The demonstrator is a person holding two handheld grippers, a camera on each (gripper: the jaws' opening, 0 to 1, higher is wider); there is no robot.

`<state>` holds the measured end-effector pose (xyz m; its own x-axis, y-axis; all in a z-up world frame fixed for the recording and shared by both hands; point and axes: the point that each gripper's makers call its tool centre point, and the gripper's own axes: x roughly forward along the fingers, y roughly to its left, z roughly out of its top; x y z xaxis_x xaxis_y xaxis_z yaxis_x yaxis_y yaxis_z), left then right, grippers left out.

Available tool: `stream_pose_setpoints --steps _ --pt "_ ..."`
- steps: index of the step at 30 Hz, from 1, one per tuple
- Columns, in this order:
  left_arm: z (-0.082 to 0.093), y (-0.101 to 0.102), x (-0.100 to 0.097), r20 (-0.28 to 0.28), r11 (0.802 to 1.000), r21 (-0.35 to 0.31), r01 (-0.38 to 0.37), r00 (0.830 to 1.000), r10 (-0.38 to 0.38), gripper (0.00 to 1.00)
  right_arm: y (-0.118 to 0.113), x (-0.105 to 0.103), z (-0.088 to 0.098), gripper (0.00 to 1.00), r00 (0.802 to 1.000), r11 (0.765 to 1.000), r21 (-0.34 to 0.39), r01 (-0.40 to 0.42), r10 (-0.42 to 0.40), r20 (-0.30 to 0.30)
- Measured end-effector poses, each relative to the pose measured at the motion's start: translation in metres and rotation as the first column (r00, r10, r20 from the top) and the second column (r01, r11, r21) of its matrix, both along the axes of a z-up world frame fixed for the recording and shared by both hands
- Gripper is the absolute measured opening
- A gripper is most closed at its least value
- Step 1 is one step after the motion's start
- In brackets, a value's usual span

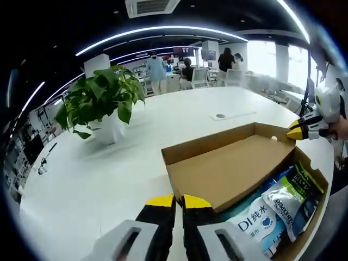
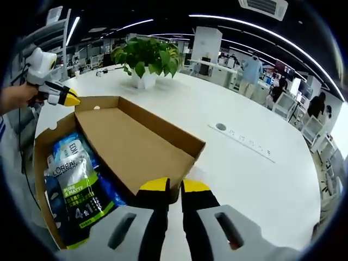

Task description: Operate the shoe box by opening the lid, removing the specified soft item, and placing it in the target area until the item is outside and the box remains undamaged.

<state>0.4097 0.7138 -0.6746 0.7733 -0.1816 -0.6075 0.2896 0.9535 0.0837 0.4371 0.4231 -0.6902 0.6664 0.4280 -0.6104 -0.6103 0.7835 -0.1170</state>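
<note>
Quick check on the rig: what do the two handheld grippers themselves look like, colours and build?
Both match. The left gripper and right gripper each have two black jaws capped with yellow tips, rising from light grey housings with dark slots. From the side, the grippers show a white body. A dark cable hangs near the left gripper in the right gripper view.

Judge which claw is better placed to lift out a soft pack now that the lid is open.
Right, probably. The green pouch lies on top, just beside the right claw; both claws seem to pinch the lid, so the left claw can hold it open.
</note>
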Motion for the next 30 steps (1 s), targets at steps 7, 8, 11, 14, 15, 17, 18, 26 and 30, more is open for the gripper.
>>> stream_pose_setpoints --steps 7,8,11,14,15,17,18,26,30 --pt "-0.003 0.000 0.003 -0.018 1.000 -0.007 -0.010 1.000 0.010 0.03 -0.001 0.001 -0.003 0.06 1.000 1.000 0.006 0.018 -0.017 -0.016" --pt "-0.003 0.000 0.003 -0.020 1.000 -0.006 -0.011 1.000 0.010 0.03 -0.001 0.001 -0.003 0.06 1.000 1.000 0.006 0.020 -0.019 -0.016" --pt "-0.004 0.000 0.003 -0.028 1.000 -0.006 -0.012 1.000 0.011 0.03 -0.001 0.002 -0.004 0.06 0.999 1.000 0.009 0.024 -0.024 -0.021" --pt "-0.004 0.000 0.003 -0.035 1.000 -0.006 -0.010 0.999 0.010 0.04 -0.002 0.003 -0.003 0.06 0.999 0.999 0.015 0.034 -0.033 -0.025" --pt "-0.004 0.000 0.003 -0.037 1.000 -0.003 -0.009 0.999 0.009 0.04 -0.002 0.003 -0.003 0.07 0.999 0.999 0.016 0.037 -0.036 -0.027" --pt "-0.004 0.000 0.003 -0.039 1.000 -0.002 -0.009 0.999 0.009 0.04 -0.002 0.002 -0.003 0.08 0.999 0.999 0.022 0.040 -0.039 -0.030" --pt "-0.004 0.000 0.003 -0.042 1.000 -0.002 -0.010 0.999 0.010 0.04 -0.001 0.001 -0.003 0.10 0.999 0.999 0.025 0.033 -0.032 -0.037" --pt "-0.003 -0.001 0.000 -0.069 1.000 -0.003 -0.014 0.998 0.013 0.04 0.000 -0.012 0.002 0.25 0.999 0.999 0.035 0.006 -0.005 -0.042" --pt "-0.002 0.000 -0.002 -0.080 1.000 0.003 -0.007 0.997 0.007 0.05 0.001 -0.021 0.005 0.28 0.999 0.999 0.039 -0.011 0.013 -0.048"
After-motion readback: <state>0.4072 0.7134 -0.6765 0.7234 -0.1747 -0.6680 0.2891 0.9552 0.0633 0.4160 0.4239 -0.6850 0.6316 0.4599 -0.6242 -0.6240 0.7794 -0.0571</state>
